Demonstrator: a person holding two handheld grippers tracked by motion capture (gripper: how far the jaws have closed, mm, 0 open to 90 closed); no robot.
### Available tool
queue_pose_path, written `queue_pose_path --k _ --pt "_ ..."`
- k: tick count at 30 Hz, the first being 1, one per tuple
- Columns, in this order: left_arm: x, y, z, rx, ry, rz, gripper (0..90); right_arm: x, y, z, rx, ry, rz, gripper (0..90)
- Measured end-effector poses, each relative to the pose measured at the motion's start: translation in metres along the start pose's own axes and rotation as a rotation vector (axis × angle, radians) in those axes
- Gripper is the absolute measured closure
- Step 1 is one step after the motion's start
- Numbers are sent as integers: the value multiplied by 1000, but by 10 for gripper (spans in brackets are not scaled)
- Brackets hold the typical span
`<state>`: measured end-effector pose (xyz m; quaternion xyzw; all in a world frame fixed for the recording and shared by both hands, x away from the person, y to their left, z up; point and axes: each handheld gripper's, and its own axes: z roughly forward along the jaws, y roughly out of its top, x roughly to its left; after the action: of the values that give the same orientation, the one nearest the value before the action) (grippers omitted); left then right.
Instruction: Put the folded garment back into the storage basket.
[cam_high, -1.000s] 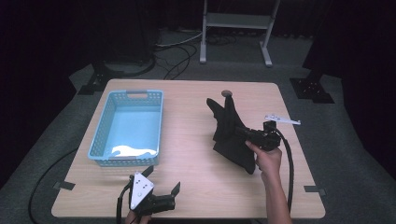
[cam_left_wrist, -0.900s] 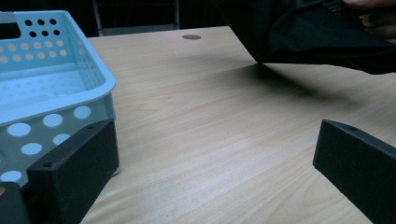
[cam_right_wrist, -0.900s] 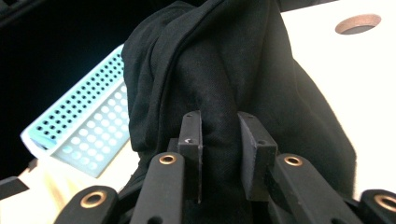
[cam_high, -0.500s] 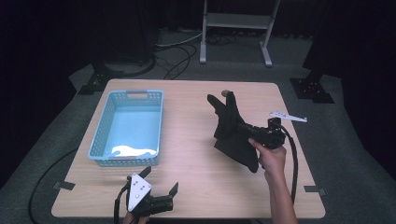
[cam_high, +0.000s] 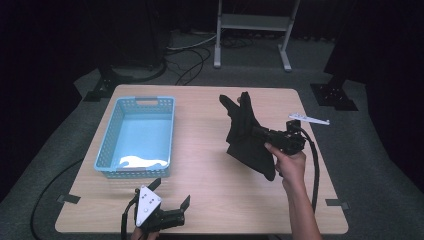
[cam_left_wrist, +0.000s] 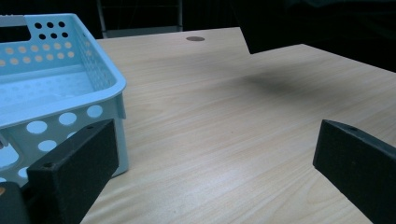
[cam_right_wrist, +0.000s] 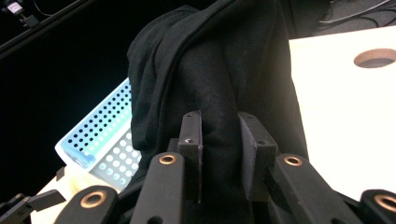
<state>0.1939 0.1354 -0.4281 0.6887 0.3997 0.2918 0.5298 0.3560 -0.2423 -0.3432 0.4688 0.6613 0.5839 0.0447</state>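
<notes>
Work in hand: moving a black cloth (cam_high: 247, 137) toward the blue basket (cam_high: 168, 131), as I judge it from how things lie.
Right claw (cam_high: 260, 134): clamped on a bunched fold of the cloth; in the right gripper view the two jaws stand close together with the fabric pinched between them (cam_right_wrist: 219, 140); the right hand (cam_high: 290, 165) holds it up over the right half of the surface (cam_high: 210, 165).
Cloth: lifted and hanging in a long drape from the grip; its upper end reaches toward the far side of the surface; whether its lower tip brushes the wood I cannot tell; well apart from the basket.
Left claw (cam_high: 170, 196): jaws spread wide apart, holding nothing; low near the front edge of the surface, just in front of the basket's near wall (cam_left_wrist: 70, 116); the left gripper view shows bare wood between its jaws and the cloth's shadow farther off.
Basket: on the left half of the surface; something pale lies on its floor at the near end, too blurred to name.
Done so far: cloth picked up and secured by one claw.
Left to do: carry it across to the basket, lower it inside, open the jaws; the left claw may be needed to gather the trailing end so it does not hang over the rim.
</notes>
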Motion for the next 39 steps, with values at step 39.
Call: queue_pose_path --k 39 --pt "11 1 -6 -17 5 -28 0 60 44 53 42 72 -81 735"
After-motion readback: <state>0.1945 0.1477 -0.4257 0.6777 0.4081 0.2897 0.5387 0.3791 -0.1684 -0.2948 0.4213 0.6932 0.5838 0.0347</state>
